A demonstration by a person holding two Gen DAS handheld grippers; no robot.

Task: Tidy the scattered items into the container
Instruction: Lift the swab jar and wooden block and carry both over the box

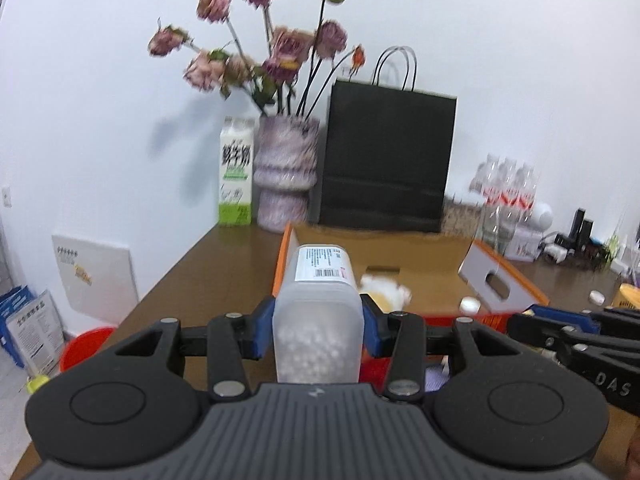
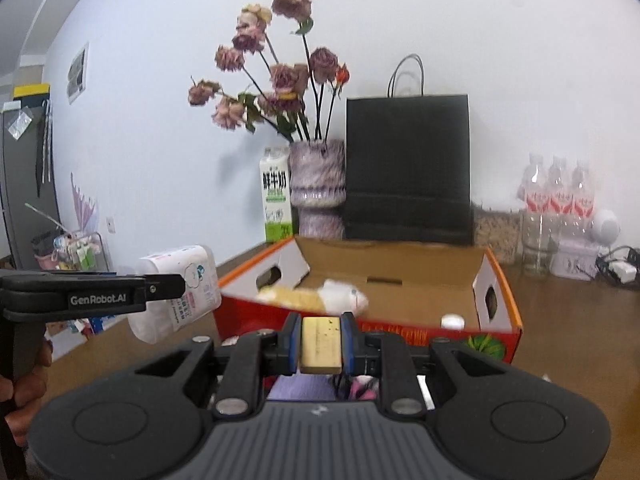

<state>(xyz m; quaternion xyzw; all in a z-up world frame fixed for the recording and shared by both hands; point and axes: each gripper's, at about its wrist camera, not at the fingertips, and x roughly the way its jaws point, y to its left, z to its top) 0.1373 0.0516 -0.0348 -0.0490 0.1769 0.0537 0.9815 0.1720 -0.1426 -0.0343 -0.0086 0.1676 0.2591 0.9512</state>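
My left gripper is shut on a translucent plastic bottle full of small white beads, with a barcode label, held in the air just short of the open cardboard box. From the right wrist view the same bottle hangs at the left in the left gripper. My right gripper is shut on a small tan block, held just before the box's red front wall. Inside the box lie a white and yellow plush toy and a small white cap.
A milk carton, a vase of dried roses and a black paper bag stand behind the box against the wall. Water bottles and cables are at the back right. Purple and pink items lie under my right gripper.
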